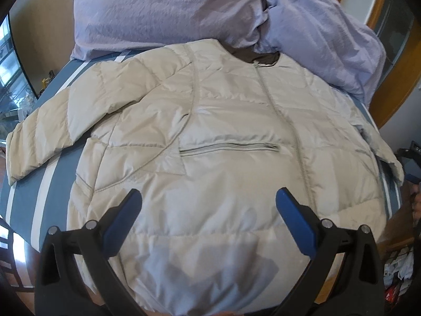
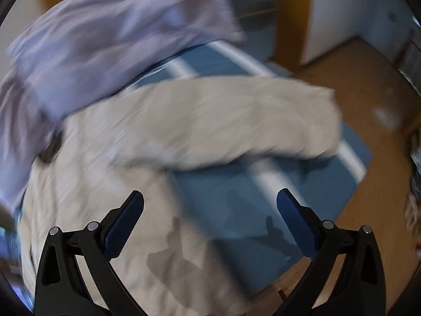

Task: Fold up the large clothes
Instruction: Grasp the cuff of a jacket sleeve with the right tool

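Jacket (image 1: 210, 137), pale beige and quilted, lies spread front-up across the bed (image 1: 29, 197), over the blue-and-white striped cover, collar toward the far edge where the lilac duvet (image 1: 163, 13) is bunched. Both sleeves are out to the sides: one reaches toward the bed's left edge, the other (image 2: 236, 121) stretches toward the right edge, seen blurred in the right wrist view. No fold made yet, as far as these views show, so I'd call this the very start: garment laid flat, first fold about to come.

Left tool (image 1: 209, 208) hovers over the hem near the near edge of the bed, released, fingers wide apart, nothing between them. Right tool (image 2: 210, 210) is also released and empty, hanging over the jacket's right side and the bare striped cover beside it. That view is smeared, so it seems to be swinging, and fine detail there is lost.

Next move, I reckon: a sleeve goes in first. The right tool looks best placed to pinch the right sleeve near its cuff and carry it across the chest. Puffy, slippery fabric, so a deep bite on the material looks wise, with the left tool steadying the body.
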Available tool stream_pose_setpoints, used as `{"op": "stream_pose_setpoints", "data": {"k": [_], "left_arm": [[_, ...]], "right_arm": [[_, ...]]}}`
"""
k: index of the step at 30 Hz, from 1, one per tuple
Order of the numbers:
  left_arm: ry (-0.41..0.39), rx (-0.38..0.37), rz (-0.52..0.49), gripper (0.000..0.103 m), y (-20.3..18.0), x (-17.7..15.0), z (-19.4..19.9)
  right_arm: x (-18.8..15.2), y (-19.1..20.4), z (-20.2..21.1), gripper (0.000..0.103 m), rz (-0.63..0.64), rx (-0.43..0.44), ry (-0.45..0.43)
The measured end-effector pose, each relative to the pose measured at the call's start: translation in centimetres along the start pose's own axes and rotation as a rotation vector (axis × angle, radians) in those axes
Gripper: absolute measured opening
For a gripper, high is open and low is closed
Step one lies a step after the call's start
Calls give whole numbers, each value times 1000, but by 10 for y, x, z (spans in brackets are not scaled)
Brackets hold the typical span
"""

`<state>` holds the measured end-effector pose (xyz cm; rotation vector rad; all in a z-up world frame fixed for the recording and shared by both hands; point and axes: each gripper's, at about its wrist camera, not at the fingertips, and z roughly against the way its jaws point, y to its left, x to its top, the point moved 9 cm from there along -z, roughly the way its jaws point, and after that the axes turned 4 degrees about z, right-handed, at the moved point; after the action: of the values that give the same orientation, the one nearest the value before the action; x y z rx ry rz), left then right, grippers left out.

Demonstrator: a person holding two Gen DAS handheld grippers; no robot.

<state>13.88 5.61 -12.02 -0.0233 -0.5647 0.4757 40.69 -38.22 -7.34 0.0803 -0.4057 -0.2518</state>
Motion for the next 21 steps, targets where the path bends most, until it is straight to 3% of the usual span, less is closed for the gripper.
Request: {"op": "stream_pose_setpoints", "data": {"k": [6,12,15,21], "left_arm": [[32,53,15,101,12,3,-14],[47,82,13,101,16,6,-21],[54,86,17,101,17,6,-24],[72,88,26,101,21,4,-29]], "right_arm": [[31,-80,-42,89,-183,-112,62],[34,-126,-65,85,-336,-132,93],[28,-135,-76,83,-383,-107,121],[21,-130,-83,65,-371,-60,111]]}}
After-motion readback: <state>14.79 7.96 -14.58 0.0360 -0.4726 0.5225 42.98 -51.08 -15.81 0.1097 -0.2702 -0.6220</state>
